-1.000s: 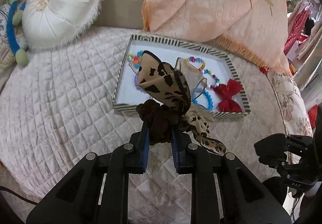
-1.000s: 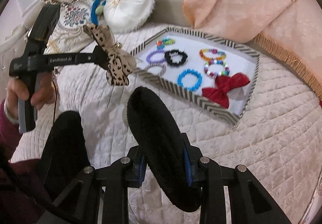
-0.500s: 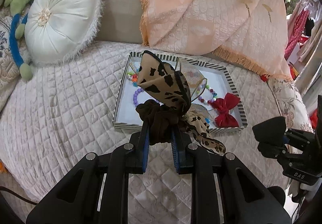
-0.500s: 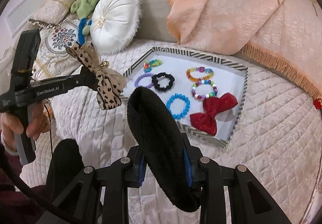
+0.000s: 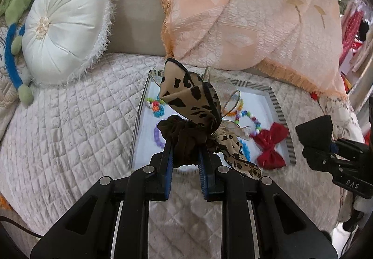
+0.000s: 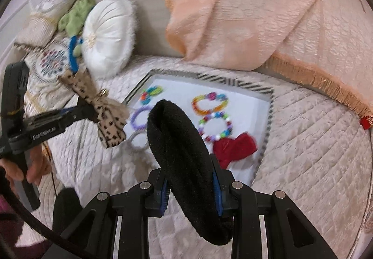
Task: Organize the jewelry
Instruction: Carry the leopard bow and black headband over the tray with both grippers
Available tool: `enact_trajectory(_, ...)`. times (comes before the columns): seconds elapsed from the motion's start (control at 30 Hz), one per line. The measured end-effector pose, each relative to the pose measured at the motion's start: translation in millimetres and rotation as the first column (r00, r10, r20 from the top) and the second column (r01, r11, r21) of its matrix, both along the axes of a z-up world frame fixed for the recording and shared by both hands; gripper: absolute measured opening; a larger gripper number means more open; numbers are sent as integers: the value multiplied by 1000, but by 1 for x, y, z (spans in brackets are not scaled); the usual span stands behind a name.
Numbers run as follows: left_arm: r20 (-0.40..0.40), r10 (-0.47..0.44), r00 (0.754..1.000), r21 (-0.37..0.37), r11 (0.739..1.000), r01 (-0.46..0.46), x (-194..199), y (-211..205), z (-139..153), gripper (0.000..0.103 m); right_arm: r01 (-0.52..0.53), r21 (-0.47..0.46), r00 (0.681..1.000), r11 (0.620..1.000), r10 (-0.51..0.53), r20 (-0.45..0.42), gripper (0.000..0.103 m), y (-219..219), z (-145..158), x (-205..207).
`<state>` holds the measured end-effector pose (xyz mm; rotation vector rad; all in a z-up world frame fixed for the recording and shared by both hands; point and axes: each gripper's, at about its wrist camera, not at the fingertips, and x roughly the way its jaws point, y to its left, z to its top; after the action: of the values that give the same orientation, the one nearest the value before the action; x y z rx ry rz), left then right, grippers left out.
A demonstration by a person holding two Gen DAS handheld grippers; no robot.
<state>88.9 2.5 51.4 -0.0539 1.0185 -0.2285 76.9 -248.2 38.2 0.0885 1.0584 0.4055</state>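
Note:
My left gripper (image 5: 185, 154) is shut on a brown scrunchie with a leopard-print bow (image 5: 191, 100), held above the near edge of the striped tray (image 5: 137, 128). It also shows in the right wrist view (image 6: 102, 110). My right gripper (image 6: 190, 179) is shut on a black fuzzy headband (image 6: 179, 142), held above the quilt in front of the tray (image 6: 268, 119). In the tray lie several bead bracelets (image 6: 209, 101) and a red bow (image 6: 235, 148).
The tray sits on a quilted cream bed cover (image 5: 70, 124). A white round cushion (image 5: 63, 33) lies at the back left. A peach fringed blanket (image 5: 256, 14) drapes at the back right. The right gripper tip (image 5: 314, 133) shows at the left wrist view's right edge.
Both grippers have pulled back and risen a little, so the tray looks farther away. The left gripper with the leopard bow has moved nearer the tray's left edge. Both grips are unchanged.

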Motion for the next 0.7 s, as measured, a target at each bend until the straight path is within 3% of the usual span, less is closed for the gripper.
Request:
enact_trajectory(0.17,-22,36,999,-13,999,-36,41,-9,-12,18,96,1,995,995,-96,-34,29,-15,-13,48)
enact_trajectory(0.43,-96,75,993,-17,997,-77,111,-25,-52,18,183,-11,974,983,-183,-137,29,-23,-70,128)
enact_trajectory(0.7,-168,107,980,3,994,-108,137,-34,-96,19,202,-63,962,977,-210,-175,29,-21,-109,152)
